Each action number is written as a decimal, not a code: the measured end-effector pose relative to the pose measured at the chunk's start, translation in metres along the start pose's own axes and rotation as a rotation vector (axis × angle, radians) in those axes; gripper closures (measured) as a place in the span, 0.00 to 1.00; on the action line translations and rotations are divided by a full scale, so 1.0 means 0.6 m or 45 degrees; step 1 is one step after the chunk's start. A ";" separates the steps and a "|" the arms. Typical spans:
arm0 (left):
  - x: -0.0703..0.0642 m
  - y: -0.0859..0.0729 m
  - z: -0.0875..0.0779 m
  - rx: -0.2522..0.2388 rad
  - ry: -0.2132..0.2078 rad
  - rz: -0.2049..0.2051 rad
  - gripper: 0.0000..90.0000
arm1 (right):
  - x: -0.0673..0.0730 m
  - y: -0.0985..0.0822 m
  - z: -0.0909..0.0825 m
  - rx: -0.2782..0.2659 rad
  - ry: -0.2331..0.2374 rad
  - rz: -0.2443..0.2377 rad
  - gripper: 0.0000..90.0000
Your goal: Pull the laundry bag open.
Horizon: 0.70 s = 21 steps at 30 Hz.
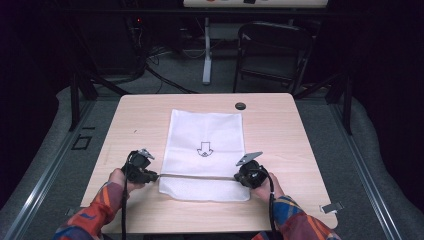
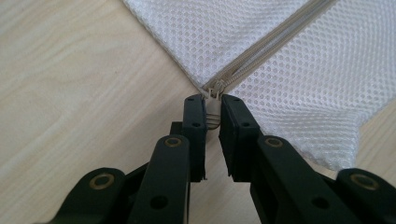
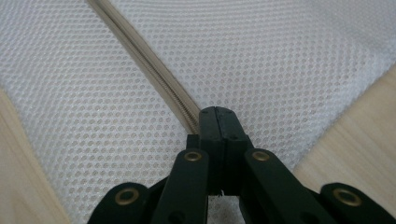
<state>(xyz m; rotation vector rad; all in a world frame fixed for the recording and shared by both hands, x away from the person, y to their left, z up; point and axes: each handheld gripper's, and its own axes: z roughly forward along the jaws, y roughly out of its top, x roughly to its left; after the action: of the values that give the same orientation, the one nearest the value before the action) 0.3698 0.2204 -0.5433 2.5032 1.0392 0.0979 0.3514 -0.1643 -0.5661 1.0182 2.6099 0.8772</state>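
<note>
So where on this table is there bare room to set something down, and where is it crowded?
Bare wood runs down both sides of the mesh bag: a strip between it and the table's left edge, a wider one to the right. A band lies past the bag, broken by a black grommet. Crowded: the near zipper, with left tongs and right tongs at its ends.

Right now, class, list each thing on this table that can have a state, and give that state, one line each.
Mesh bag: lying flat on the table.
Zipper: closed along the stretch in view.
Zipper pull: between the left gripper's jaws.
Left gripper: nearly shut on the zipper pull.
Right gripper: shut on the bag at the zipper's other end.
Folding chair: unfolded, standing behind the table.
</note>
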 end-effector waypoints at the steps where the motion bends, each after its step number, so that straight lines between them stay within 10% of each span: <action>1: 0.000 0.001 0.001 -0.003 0.013 -0.003 0.87 | -0.001 -0.002 -0.001 -0.002 -0.005 -0.016 0.99; 10: 0.007 0.004 -0.015 -0.075 0.039 -0.054 0.29 | -0.004 0.012 -0.025 0.044 -0.045 -0.021 0.27; 21: 0.024 -0.005 -0.029 -0.138 0.078 -0.132 0.14 | -0.037 -0.007 -0.080 0.030 -0.094 0.066 0.07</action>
<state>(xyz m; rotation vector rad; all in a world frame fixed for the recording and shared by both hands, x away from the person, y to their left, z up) 0.3740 0.2386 -0.5299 2.3582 1.1543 0.1963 0.3468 -0.2036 -0.5308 1.1071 2.5497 0.8061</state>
